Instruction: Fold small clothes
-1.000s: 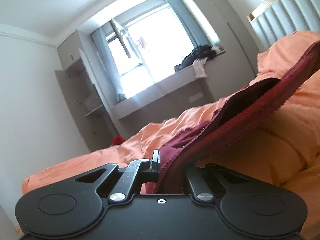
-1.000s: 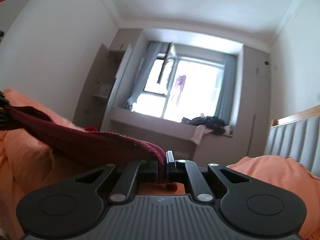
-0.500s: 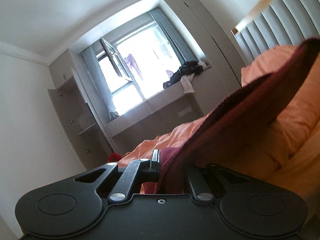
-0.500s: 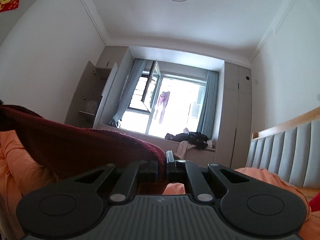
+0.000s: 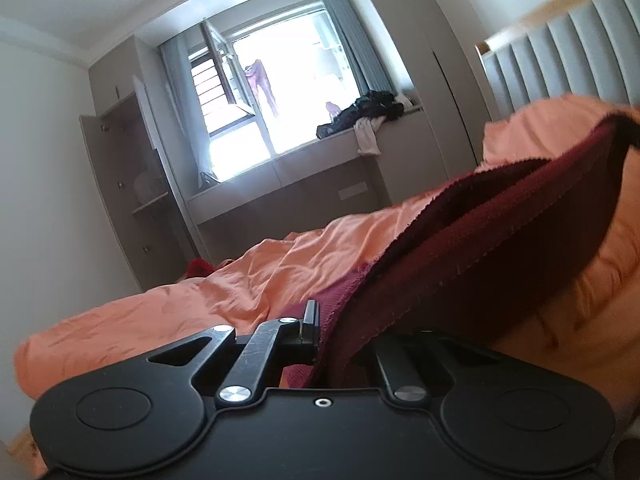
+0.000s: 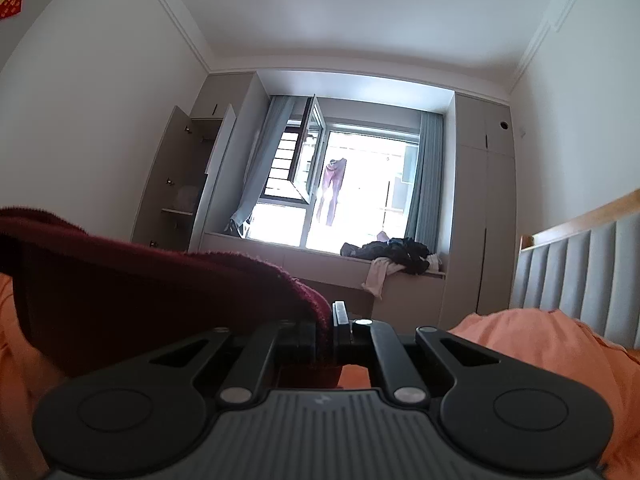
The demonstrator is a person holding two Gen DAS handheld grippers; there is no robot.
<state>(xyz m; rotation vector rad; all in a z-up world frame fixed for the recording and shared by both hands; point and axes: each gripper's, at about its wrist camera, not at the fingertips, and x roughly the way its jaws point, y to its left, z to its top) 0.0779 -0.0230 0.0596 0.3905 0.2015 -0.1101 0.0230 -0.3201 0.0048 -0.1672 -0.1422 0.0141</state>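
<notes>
Pinching dark red garment (image 5: 500, 240) | left tool (image 5: 328, 332) | right tool (image 6: 330, 320) | writing unreadable

The garment (image 5: 480, 248) is a deep maroon, plain, its fuzzy edge a shade pinker where light catches it; in the right wrist view it (image 6: 160, 288) reads darker, almost wine-brown. The bedding (image 5: 240, 280) is solid orange (salmon in the brighter folds). Both grippers (image 5: 324, 332) (image 6: 332, 320) are matte black, the right one's housing ribbed grey. The headboard (image 6: 580, 272) is pale grey with vertical channels and a light wood cap. The curtains (image 6: 428, 176) are blue-grey, the wardrobe (image 6: 484, 220) taupe.
</notes>
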